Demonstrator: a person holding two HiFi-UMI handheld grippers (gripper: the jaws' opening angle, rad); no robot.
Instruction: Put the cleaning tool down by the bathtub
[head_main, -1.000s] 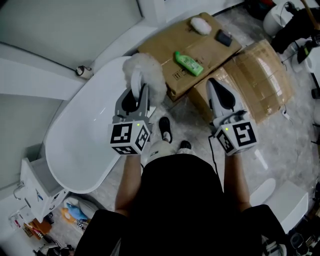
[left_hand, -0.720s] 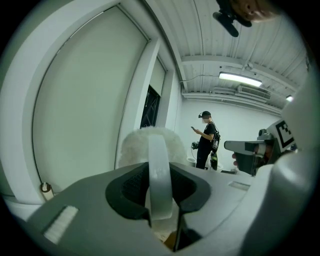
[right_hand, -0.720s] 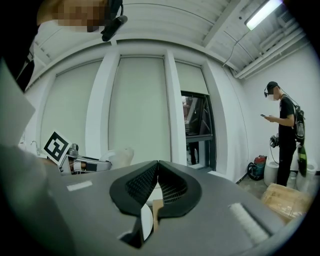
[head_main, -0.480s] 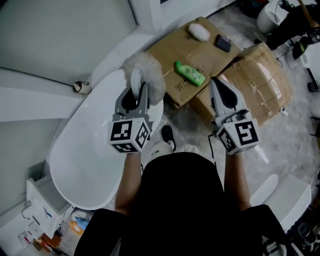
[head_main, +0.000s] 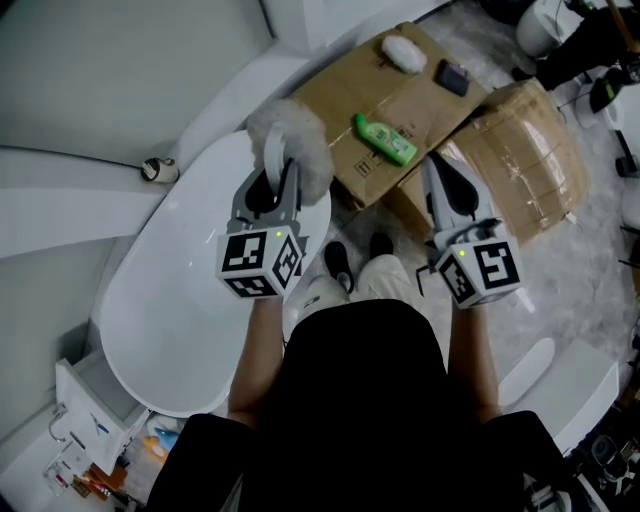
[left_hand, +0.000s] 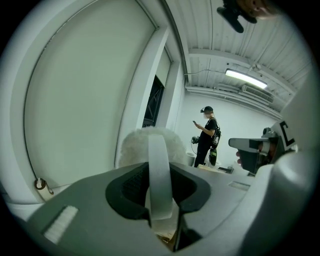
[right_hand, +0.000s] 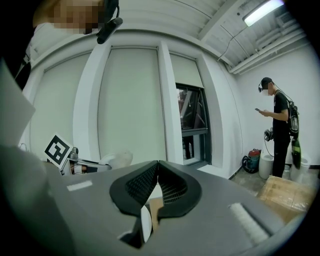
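Carrying: left gripper (head_main: 275, 182) clamps cleaning tool (head_main: 292, 140) over bathtub (head_main: 170, 300) end rim.
Next: lower tool beside tub; right gripper (head_main: 446, 186) closed, empty.

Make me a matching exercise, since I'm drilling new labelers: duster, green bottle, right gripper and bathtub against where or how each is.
Things:
1 duster
2 green bottle
3 right gripper
4 bathtub

Places or states:
A lying on the cardboard box
B shut, nothing in it
C clamped by its handle in the left gripper
D white and oval

Pairs: 1-C, 2-A, 3-B, 4-D
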